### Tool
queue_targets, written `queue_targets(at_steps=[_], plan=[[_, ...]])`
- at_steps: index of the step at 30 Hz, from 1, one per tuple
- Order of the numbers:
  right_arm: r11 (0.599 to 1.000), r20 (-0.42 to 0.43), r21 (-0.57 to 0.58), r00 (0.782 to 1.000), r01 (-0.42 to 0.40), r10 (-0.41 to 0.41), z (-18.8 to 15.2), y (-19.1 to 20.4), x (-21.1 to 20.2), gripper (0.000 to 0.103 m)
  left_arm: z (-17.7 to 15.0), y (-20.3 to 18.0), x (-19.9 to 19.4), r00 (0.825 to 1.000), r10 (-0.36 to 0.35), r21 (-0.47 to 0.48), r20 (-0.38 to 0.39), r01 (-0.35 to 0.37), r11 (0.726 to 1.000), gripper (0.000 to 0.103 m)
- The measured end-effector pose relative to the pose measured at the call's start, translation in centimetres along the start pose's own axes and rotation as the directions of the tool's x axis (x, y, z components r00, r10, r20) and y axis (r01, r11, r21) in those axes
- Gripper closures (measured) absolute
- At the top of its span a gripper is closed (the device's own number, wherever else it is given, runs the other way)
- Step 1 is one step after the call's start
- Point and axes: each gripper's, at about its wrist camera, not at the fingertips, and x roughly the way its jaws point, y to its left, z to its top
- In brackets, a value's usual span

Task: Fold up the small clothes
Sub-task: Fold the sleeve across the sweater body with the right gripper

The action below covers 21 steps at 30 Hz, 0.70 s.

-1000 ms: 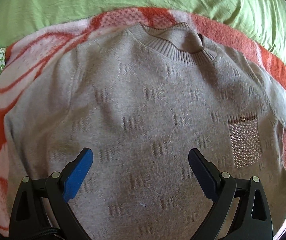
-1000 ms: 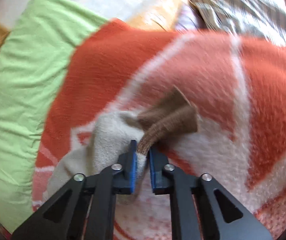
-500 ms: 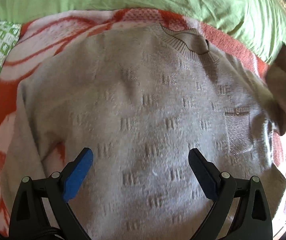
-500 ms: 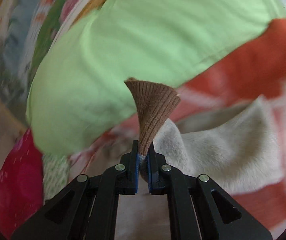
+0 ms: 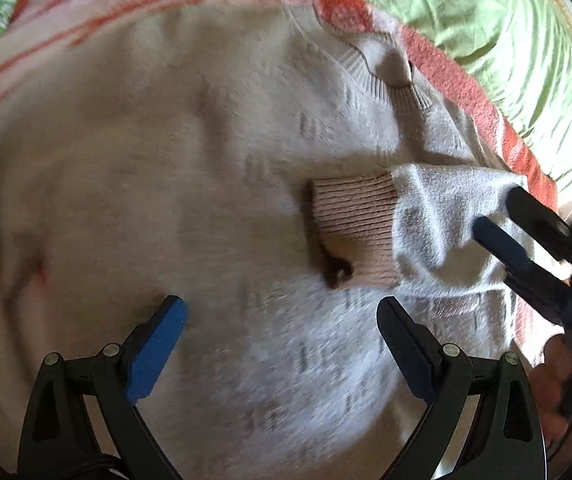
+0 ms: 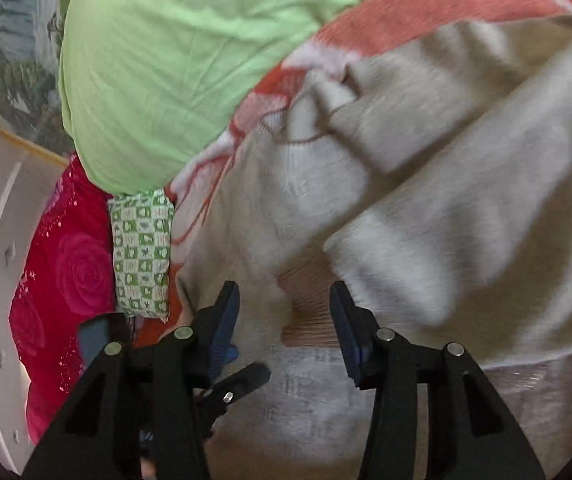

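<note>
Orange-and-white blanket (image 5: 465, 92) and green bedding (image 6: 158, 60) lie beyond both grippers. Beige sweater (image 5: 166, 160) is spread flat on the blanket, directly ahead of and under the left gripper (image 5: 282, 320), jaws wide apart, holding nothing. Sleeve (image 5: 437, 216) is folded across the chest; its ribbed cuff (image 6: 309, 304) lies just ahead of the right gripper (image 6: 286, 320), jaws parted, nothing clamped. Frames are motion-blurred.
</note>
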Motion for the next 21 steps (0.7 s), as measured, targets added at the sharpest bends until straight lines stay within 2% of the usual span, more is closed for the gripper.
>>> queue_targets(at_steps=[5,8,9,11,12,13,14,18,21], plan=[[0.999,0.091,0.036,0.995,0.036,-0.040,0.5,-2.1,-4.2,0.054,2.0,-2.1,2.0,1.000,-0.006,-0.011,0.002,0.006,1.000,0.002],[0.996,0.132,0.071,0.989,0.062,-0.071,0.3,-3.4,-6.2,0.054,3.3,-3.9,2.7,1.000,-0.016,0.022,0.027,0.016,1.000,0.009],[0.994,0.147,0.089,0.986,0.070,-0.082,0.1,-3.8,-6.8,0.054,3.6,-4.8,2.9,0.999,-0.023,0.053,0.037,0.021,0.998,0.026],[0.990,0.166,0.116,0.981,0.079,-0.098,0.1,-4.4,-7.7,0.054,4.0,-6.1,3.0,0.998,0.043,0.106,0.051,-0.048,0.993,0.057],[0.989,0.173,0.125,0.979,0.085,-0.106,0.1,-4.5,-8.0,0.054,4.2,-6.6,3.0,0.999,0.020,0.122,0.050,-0.026,0.992,0.100],[0.987,0.182,0.133,0.976,0.094,-0.117,0.1,-4.6,-8.5,0.054,4.4,-6.5,2.4,0.998,-0.049,0.120,0.033,0.045,0.992,0.097],[0.985,0.193,0.137,0.973,0.101,-0.127,0.2,-4.5,-9.0,0.055,4.5,-6.4,1.3,0.996,-0.061,0.119,0.065,0.053,0.991,0.097],[0.981,0.242,0.145,0.956,0.131,-0.164,0.7,-4.6,-11.1,0.054,4.6,-5.5,-3.9,0.981,-0.076,0.156,0.176,0.049,0.987,0.099],[0.976,0.272,0.153,0.942,0.157,-0.194,1.1,-4.9,-12.2,0.054,4.4,-1.8,-8.6,0.966,-0.042,0.131,0.255,0.009,0.991,0.099]])
